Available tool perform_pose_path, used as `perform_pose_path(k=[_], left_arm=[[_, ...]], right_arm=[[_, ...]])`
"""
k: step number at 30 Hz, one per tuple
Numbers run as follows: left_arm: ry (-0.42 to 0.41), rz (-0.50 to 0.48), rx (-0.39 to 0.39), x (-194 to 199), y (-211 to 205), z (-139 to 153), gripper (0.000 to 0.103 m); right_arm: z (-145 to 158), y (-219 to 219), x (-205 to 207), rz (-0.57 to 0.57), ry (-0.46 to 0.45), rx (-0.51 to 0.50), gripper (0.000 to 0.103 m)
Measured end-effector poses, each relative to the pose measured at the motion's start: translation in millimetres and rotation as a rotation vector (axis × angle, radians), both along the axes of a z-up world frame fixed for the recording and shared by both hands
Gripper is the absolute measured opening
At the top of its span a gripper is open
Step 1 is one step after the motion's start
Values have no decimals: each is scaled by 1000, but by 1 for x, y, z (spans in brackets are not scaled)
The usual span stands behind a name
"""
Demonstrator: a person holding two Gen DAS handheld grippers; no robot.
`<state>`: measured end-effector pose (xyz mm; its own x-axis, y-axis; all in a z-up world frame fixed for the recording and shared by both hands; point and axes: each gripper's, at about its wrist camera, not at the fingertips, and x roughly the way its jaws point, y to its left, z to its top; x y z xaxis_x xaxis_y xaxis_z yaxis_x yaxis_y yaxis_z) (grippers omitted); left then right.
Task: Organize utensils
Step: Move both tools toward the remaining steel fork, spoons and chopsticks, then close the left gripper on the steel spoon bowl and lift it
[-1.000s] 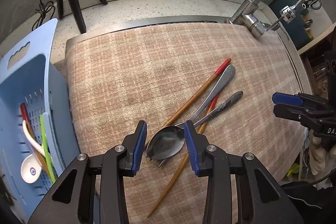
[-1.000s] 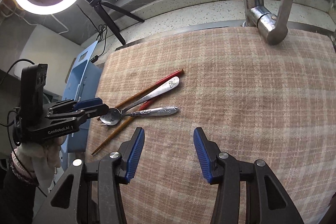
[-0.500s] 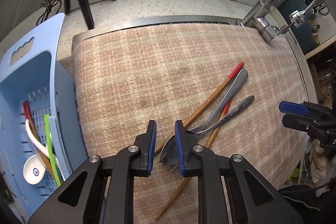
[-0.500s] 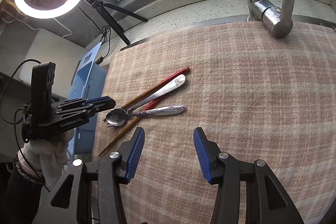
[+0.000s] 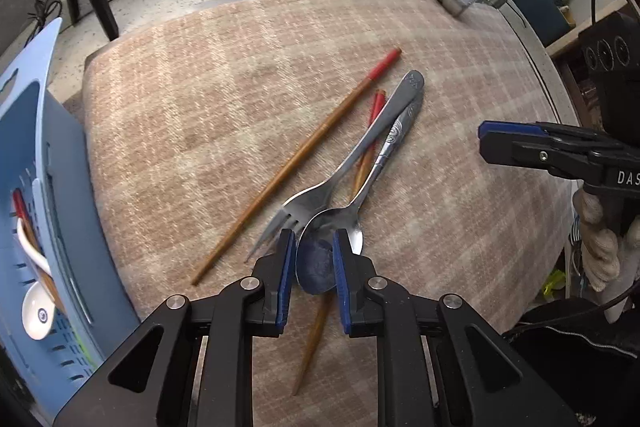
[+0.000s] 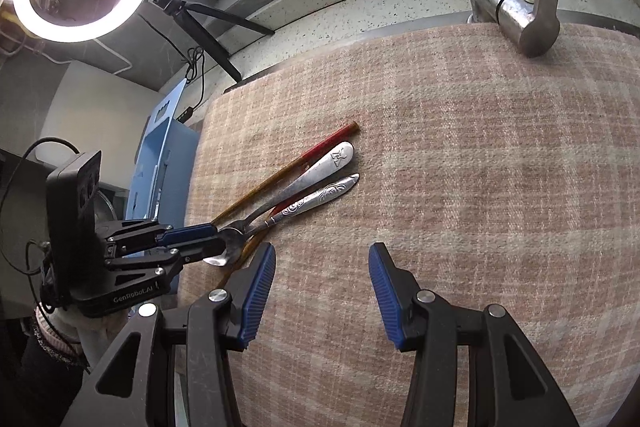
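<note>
Left gripper jaws clamp the spoon bowl; right gripper gapes empty; the slick bowl could slip, dragging the fork.

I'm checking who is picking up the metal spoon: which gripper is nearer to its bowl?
Left. The left gripper is shut on the metal spoon at its bowl; the right gripper hangs open, empty, beside the pile.
</note>
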<state>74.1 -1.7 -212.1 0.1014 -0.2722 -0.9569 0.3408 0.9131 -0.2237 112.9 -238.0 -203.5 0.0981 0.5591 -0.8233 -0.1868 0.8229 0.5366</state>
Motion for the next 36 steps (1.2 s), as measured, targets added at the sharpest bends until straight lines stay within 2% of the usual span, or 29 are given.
perform_pose_path(k=[9, 12, 15, 16, 17, 18, 25, 29, 33, 36], left_arm=[[38, -44, -41, -20, -31, -8, 16], [7, -45, -14, -26, -39, -7, 17], [-18, -44, -31, -34, -42, -1, 20], [-18, -45, -31, -38, -42, 0, 26], [-21, -43, -25, -42, -41, 1, 37], [-27, -40, -17, -46, -39, 1, 40], [-22, -2, 11, -62, -24, -7, 41], [-9, 4, -5, -61, -22, -14, 41], [-61, 2, 62, -57, -27, -17, 41], [-87, -8, 68, -55, -27, -15, 41]], right_arm=[[-9, 6, 0, 4, 33, 23, 45], [-13, 6, 2, -6, 56, 49, 45], [-17, 8, 2, -13, 83, 84, 45], [-18, 9, 2, -11, 94, 98, 45], [-20, 10, 2, -9, 106, 112, 45], [-22, 12, 1, -10, 116, 121, 45], [-34, 29, 0, -17, 175, 167, 45], [-43, 38, 0, -30, 207, 180, 44], [-45, 42, 1, -54, 216, 182, 44], [-44, 46, 1, -63, 215, 168, 44]])
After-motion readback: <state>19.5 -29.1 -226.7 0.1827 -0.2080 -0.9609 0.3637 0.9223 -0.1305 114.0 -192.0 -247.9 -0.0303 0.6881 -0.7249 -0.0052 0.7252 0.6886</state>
